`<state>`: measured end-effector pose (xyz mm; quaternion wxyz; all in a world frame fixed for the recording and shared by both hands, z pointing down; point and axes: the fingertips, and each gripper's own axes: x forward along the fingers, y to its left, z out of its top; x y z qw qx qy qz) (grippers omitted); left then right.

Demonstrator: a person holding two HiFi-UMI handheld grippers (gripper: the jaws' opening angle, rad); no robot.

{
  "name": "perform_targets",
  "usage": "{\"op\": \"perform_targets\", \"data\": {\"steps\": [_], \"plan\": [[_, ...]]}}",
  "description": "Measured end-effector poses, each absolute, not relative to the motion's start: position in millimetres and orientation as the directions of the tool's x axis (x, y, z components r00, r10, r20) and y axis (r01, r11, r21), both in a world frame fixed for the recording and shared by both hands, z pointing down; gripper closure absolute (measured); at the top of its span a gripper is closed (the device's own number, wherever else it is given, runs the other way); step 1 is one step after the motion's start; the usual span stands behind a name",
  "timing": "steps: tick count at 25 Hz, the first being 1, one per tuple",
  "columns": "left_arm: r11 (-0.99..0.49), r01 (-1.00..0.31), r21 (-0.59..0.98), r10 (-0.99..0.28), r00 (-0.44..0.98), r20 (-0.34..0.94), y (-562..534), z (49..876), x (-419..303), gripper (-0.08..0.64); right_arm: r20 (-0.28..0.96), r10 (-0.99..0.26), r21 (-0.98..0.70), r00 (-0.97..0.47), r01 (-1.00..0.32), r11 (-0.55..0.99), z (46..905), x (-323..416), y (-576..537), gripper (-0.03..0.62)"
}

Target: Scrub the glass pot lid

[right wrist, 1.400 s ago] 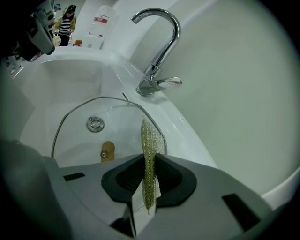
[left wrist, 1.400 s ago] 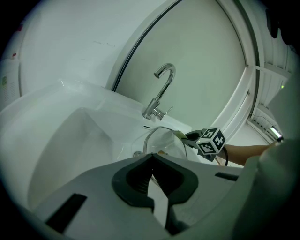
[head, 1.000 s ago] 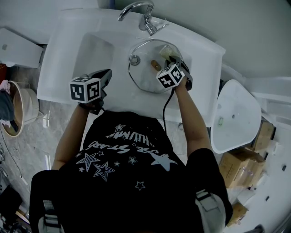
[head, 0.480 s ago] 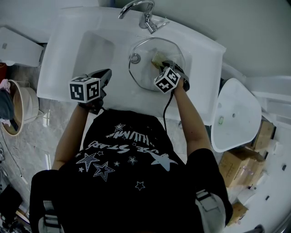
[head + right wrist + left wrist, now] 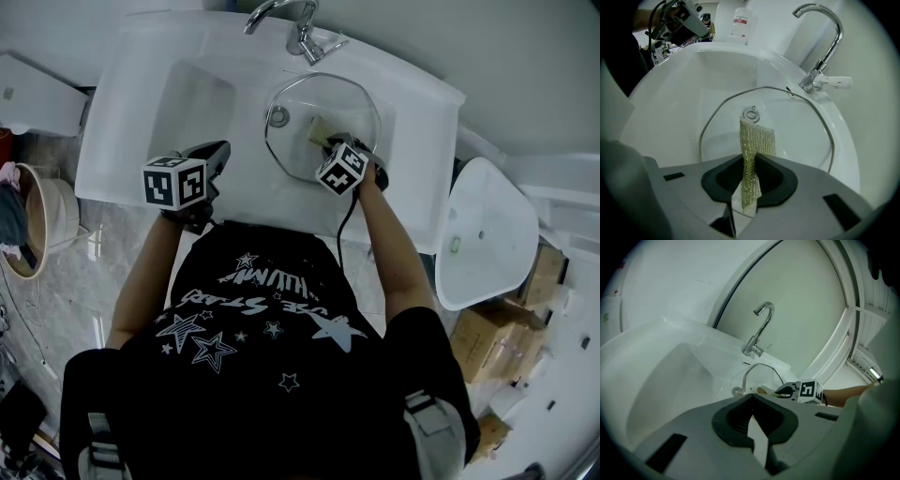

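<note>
In the head view a white sink unit (image 5: 412, 202) has a flat front edge. A rectangular trough (image 5: 192, 108) is sunk on its left and a round basin (image 5: 281, 169) on its right, below a curved chrome faucet (image 5: 292, 21). The glass pot lid (image 5: 354, 105) lies in the round basin, its thin metal rim close to the basin wall all round. The right gripper (image 5: 330, 142) reaches in over the lid. The left gripper (image 5: 216, 155) rests at the front edge, well apart from it.

The left gripper view shows the left gripper (image 5: 752, 420) with its jaws closed on nothing. The trough lies open ahead.

In the right gripper view the right gripper (image 5: 749, 185) pinches a coarse, woven, yellow-green scrub cloth (image 5: 757, 138). The strip runs straight away from the jaws across the clear lid (image 5: 801, 133), ending just short of a small metal ring (image 5: 751, 114).
</note>
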<state>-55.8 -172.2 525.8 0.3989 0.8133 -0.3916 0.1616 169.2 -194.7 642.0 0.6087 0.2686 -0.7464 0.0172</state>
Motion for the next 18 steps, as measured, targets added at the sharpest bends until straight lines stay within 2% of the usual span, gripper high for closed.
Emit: {"op": "perform_targets", "data": {"steps": [9, 18], "plan": [[-0.381, -0.763, 0.522, -0.502, 0.644, 0.577, -167.1, 524.3, -54.7, 0.552, 0.936, -0.325, 0.243, -0.135, -0.42, 0.874, 643.0, 168.1, -174.4, 0.518], [-0.392, -0.757, 0.523, -0.492, 0.653, 0.576, -164.6, 524.9, -50.4, 0.552, 0.969, -0.179, 0.104, -0.173, -0.372, 0.923, 652.4, 162.1, -137.6, 0.515]]}}
